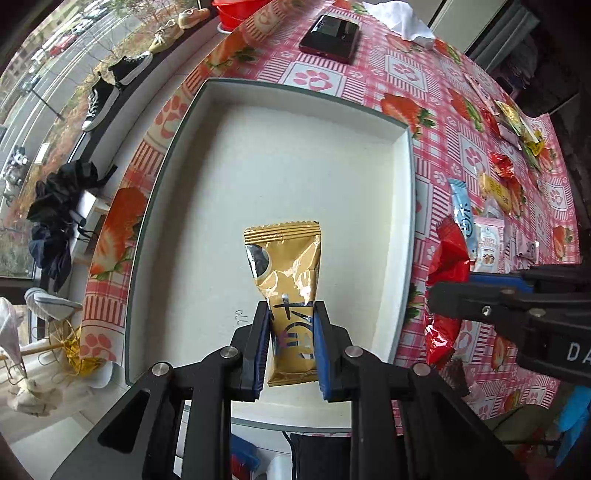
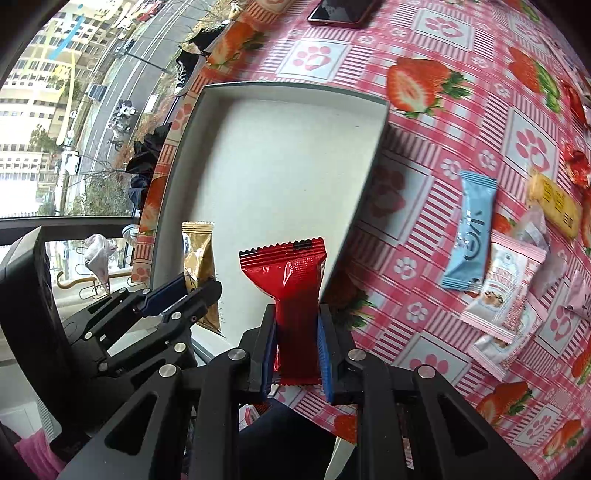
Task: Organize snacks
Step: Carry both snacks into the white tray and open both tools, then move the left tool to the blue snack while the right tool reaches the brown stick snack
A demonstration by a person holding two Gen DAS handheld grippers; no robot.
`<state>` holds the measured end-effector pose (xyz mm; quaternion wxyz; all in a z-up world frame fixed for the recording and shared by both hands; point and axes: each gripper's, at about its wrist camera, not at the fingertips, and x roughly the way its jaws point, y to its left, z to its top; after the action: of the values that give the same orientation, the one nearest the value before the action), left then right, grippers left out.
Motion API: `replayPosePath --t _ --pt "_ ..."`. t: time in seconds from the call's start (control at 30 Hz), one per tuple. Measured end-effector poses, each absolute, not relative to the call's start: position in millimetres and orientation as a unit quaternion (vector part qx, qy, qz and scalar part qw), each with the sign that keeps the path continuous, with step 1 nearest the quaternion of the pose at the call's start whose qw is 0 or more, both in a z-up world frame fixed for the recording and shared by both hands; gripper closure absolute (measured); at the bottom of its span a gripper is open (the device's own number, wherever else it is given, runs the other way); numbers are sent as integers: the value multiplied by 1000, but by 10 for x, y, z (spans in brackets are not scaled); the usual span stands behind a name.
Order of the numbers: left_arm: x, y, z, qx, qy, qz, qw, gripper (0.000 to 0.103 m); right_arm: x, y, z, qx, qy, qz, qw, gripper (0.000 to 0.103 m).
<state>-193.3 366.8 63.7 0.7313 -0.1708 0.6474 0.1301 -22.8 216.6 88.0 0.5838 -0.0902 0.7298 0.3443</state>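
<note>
My left gripper [image 1: 291, 317] is shut on a gold snack packet [image 1: 286, 273], held above the floor of a shallow white box [image 1: 402, 177] with nothing lying in it. In the right wrist view, my right gripper [image 2: 297, 321] is shut on a red snack packet [image 2: 295, 280], held over the box's [image 2: 184, 155] near right edge. The left gripper [image 2: 192, 291] with the gold packet [image 2: 199, 258] shows there at lower left. The right gripper [image 1: 443, 295] and its red packet [image 1: 448, 258] appear at the right of the left wrist view.
Several loose snacks lie on the strawberry tablecloth [image 2: 424, 155] right of the box: a light blue packet [image 2: 469, 229], pink packets [image 2: 506, 291], a yellow one [image 2: 554, 203]. A dark red phone [image 1: 330, 35] lies beyond the box. The table edge and a window are at left.
</note>
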Motion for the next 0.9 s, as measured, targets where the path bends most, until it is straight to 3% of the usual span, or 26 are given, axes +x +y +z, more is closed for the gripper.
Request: replayPosePath --t 0.17,0.23,0.27,0.3,0.33,0.37,0.47,0.9 --pt "-2031 3774 507 -174 658 138 719 78 -306 2278 770 -107 735 350 570 82" --pt "-2049 3790 458 -173 664 140 714 73 -309 2333 691 -114 743 346 561 81" --pt "-2052 3795 436 -174 667 139 711 63 -313 2326 675 -116 746 344 558 76" --pt "-2057 3799 426 -174 668 141 710 49 -311 2324 648 -117 749 341 556 55" --pt "-2065 3801 427 -173 667 144 710 43 -305 2307 628 -118 751 337 556 39" --pt "-2070 3800 437 -172 665 146 712 37 -295 2292 640 -118 748 333 563 17" --pt "-2045 3780 458 -169 663 141 716 32 -211 2132 674 -125 741 327 574 15" --pt "-1777 3320 522 -123 669 74 729 30 -382 894 153 -210 781 252 531 15"
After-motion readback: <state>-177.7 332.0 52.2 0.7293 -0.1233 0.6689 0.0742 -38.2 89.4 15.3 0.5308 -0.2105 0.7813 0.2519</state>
